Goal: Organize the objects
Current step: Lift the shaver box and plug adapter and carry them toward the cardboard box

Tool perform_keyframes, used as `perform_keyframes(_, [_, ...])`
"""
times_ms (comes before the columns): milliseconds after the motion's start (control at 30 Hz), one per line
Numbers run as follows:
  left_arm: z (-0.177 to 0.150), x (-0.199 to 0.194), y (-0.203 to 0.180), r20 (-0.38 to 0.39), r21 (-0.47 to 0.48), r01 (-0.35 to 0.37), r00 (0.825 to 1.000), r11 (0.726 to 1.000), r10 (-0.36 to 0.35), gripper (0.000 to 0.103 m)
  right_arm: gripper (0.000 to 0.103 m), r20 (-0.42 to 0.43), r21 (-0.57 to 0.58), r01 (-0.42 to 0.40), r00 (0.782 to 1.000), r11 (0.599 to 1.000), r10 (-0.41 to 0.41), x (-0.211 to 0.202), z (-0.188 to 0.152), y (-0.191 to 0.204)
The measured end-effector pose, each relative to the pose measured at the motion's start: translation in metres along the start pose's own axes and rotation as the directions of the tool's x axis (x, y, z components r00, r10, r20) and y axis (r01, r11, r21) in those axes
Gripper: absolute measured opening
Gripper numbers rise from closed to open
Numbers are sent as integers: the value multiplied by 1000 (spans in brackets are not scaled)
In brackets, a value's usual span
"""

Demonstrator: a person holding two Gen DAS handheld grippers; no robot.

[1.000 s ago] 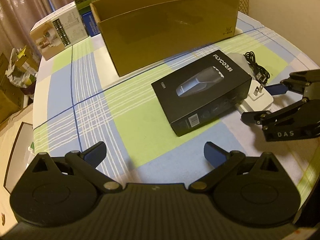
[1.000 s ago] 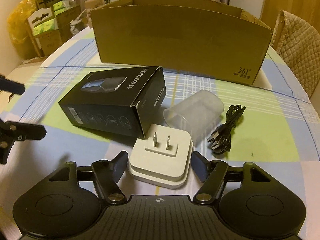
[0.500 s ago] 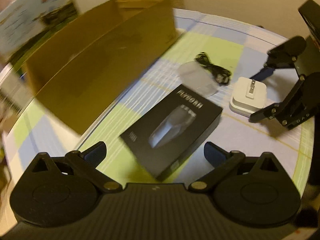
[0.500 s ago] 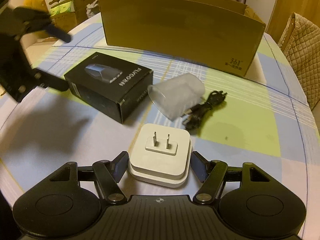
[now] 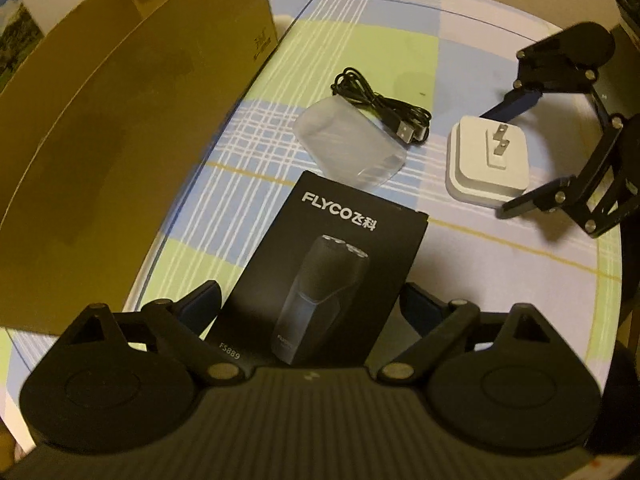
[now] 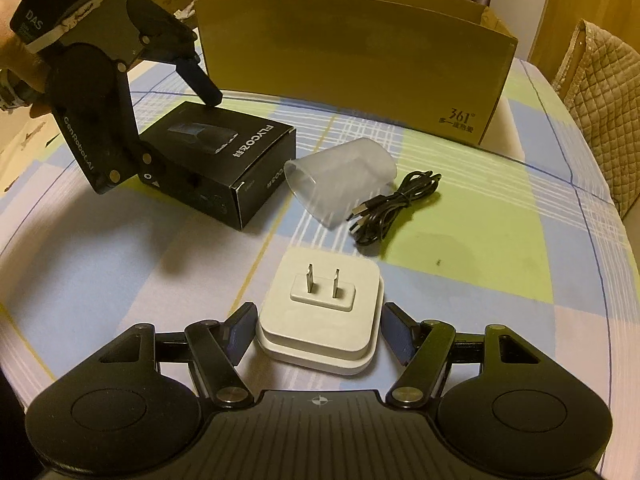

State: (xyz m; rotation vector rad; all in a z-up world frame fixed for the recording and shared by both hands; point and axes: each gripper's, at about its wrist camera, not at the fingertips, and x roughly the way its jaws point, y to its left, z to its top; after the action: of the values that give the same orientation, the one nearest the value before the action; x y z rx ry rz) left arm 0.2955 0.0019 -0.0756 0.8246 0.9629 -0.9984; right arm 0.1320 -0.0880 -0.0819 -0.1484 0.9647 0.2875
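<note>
A black FLYCO shaver box (image 5: 328, 264) lies flat on the checked tablecloth, also in the right wrist view (image 6: 224, 156). My left gripper (image 5: 310, 306) is open and straddles the box's near end, a finger on each side. A white plug adapter (image 6: 320, 316), prongs up, sits between the open fingers of my right gripper (image 6: 318, 330), with small gaps on both sides. It also shows in the left wrist view (image 5: 486, 164). A frosted plastic cap (image 6: 340, 180) and a coiled black USB cable (image 6: 394, 206) lie between box and adapter.
A large open cardboard box (image 6: 352, 64) stands behind the objects, close on the left in the left wrist view (image 5: 120, 128). A quilted chair back (image 6: 600, 92) is at the right. The round table's edge (image 5: 616, 264) curves near the right gripper.
My left gripper swung round and moved in over the shaver box, which now sits between its fingers. My right gripper stayed around the adapter, still open.
</note>
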Motion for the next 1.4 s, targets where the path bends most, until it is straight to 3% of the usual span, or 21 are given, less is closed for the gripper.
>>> perform_keyframes(100, [-2, -4, -6, -35, -88, -27, 999, 996, 24, 88, 65, 7, 8, 9, 1000, 1000, -9, 0, -1, -2])
perform_keyframes(200, [-7, -11, -16, -67, -220, -57, 997, 974, 43, 85, 65, 11, 18, 15, 1000, 1000, -15, 1, -2, -2])
perform_keyframes(300, [-15, -20, -26, -35, -340, -45, 999, 939, 36, 85, 65, 18, 20, 24, 1000, 1000, -24, 1, -3, -1])
perform_keyframes(400, [-21, -22, -33, 5, -385, -59, 998, 921, 65, 89, 65, 7, 24, 48, 999, 999, -48, 3, -4, 1])
perform_keyframes(467, [-22, -17, -35, 4, -384, -83, 996, 919, 92, 90, 65, 8, 36, 56, 998, 998, -56, 3, -6, 1])
perform_keyframes(633, [-16, -6, -40, 3, -287, -123, 992, 950, 129, 91, 65, 7, 102, 68, 998, 992, -69, 3, -7, -4])
perform_keyframes(967, [-14, -7, -38, 11, -334, -101, 994, 937, 111, 80, 62, 21, 84, 72, 997, 994, -74, 6, -1, 0])
perform_keyframes(1400, [-4, 3, -31, -17, -313, -104, 994, 944, 104, 80, 62, 13, 95, 64, 998, 993, -66, 8, 0, -2])
